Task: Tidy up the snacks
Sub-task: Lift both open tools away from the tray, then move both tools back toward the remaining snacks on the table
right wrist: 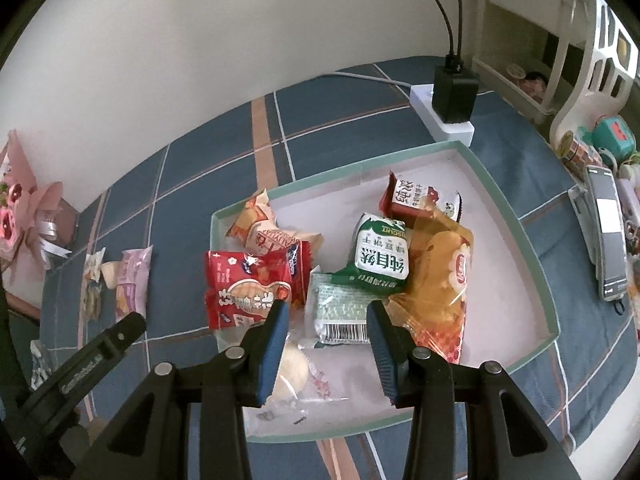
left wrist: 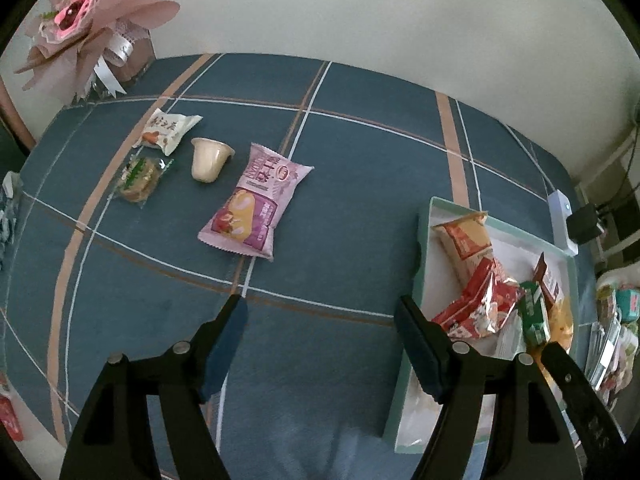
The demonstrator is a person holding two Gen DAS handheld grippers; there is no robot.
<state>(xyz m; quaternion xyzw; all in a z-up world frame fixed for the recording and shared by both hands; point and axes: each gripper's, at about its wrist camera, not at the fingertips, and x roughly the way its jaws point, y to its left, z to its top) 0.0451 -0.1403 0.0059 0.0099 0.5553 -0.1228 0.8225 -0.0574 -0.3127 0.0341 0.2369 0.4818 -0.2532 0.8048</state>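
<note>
A shallow box with a green rim (right wrist: pixel 516 216) holds several snack packs: a red pack (right wrist: pixel 248 284), a green biscuit pack (right wrist: pixel 380 260), an orange bag (right wrist: pixel 440 280) and a clear-wrapped bun (right wrist: pixel 292 376). The box also shows in the left wrist view (left wrist: pixel 424 248). My right gripper (right wrist: pixel 326 320) is open and empty above the box's near side. On the blue plaid cloth lie a pink snack bag (left wrist: pixel 256 204), a beige cup (left wrist: pixel 208 158), a white pack (left wrist: pixel 168 130) and a clear-wrapped biscuit (left wrist: pixel 140 178). My left gripper (left wrist: pixel 320 312) is open and empty, short of the pink bag.
A pink bouquet (left wrist: pixel 84 24) stands at the far left corner. A white power strip (right wrist: pixel 444 116) with a black charger (right wrist: pixel 454 92) lies behind the box. A phone (right wrist: pixel 608 232) and clutter sit at the right edge.
</note>
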